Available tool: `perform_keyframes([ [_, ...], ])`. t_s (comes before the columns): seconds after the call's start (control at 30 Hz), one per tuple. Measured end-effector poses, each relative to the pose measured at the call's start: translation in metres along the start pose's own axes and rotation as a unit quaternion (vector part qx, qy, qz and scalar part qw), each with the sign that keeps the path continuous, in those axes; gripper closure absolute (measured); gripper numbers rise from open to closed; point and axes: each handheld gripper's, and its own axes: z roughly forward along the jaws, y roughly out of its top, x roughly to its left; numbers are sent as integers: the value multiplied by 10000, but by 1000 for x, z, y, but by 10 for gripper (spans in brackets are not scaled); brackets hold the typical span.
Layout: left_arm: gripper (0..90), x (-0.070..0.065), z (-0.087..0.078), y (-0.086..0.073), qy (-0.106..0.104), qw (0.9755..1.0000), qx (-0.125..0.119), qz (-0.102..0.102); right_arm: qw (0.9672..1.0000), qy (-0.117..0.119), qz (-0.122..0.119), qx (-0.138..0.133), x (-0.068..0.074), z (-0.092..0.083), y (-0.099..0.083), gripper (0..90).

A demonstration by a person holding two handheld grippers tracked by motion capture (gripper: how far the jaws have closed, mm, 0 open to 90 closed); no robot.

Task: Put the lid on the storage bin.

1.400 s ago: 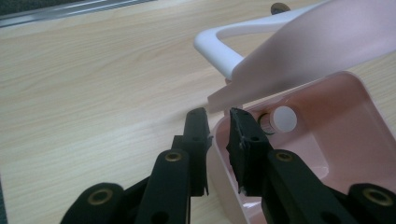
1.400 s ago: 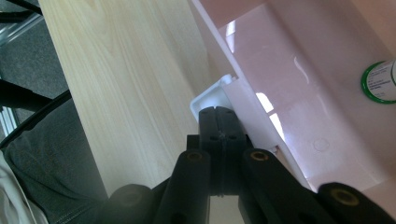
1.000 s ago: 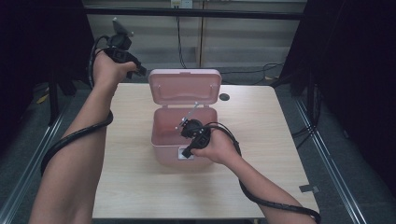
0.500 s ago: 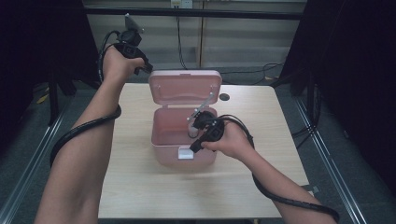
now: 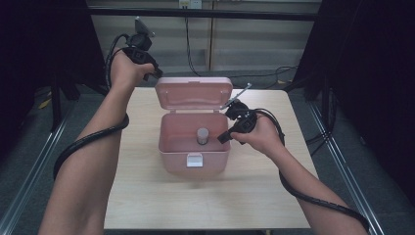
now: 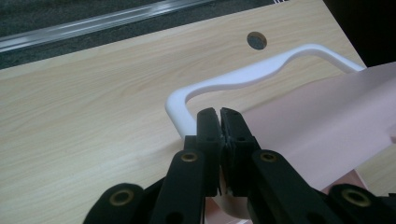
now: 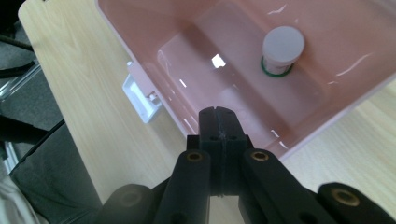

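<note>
- A pink box (image 5: 194, 147) sits mid-worktop (image 5: 147, 196), its hinged lid (image 5: 194, 93) standing open at the back; a small white-capped bottle (image 5: 202, 135) stands upright inside, on the box floor
- The left tool (image 5: 155, 74) is behind the lid's left corner, its jaws clenched; in the left gripper view its tips (image 6: 219, 122) lie against the lid's white handle (image 6: 243, 77); whether they pinch it or only touch it, I cannot tell
- The right tool (image 5: 224, 137) hovers at the box's right wall, jaws clenched on nothing; the right gripper view looks down past its tips (image 7: 218, 122) at the bottle (image 7: 281, 49) and the white front latch (image 7: 142, 95)
- The step in hand appears to be closing the box; first draw the right tool well clear of the rim; then swing the lid forward slowly by its handle, keeping the box from sliding; check the bottle stays upright under the lid
</note>
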Motion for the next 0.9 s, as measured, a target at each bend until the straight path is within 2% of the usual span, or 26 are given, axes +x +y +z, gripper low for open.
perform_keyframes([
  [0.17, 867, -2, 2, -3, -10, 10000, -21, -69, 10000, -13, 6, -52, -2, -2, -1, 900],
  [0.3, 867, -2, 3, -6, -26, 10000, 18, -18, 9999, -31, -11, -100, -4, -3, -1, 900],
  [0.43, 866, -2, 4, -11, -55, 10000, -11, -72, 9999, 11, 28, -149, -6, -5, 0, 900],
  [0.7, 867, 3, 8, -21, -52, 9998, 114, -120, 9997, -65, 45, -217, -7, -10, 2, 900],
  [0.8, 867, 2, 8, -23, -51, 9997, 128, -198, 9996, -80, 69, -260, -8, -12, 2, 900],
  [0.9, 868, 3, 10, -25, -81, 9997, 182, -149, 9994, -122, 43, -306, -10, -13, 3, 900],
])
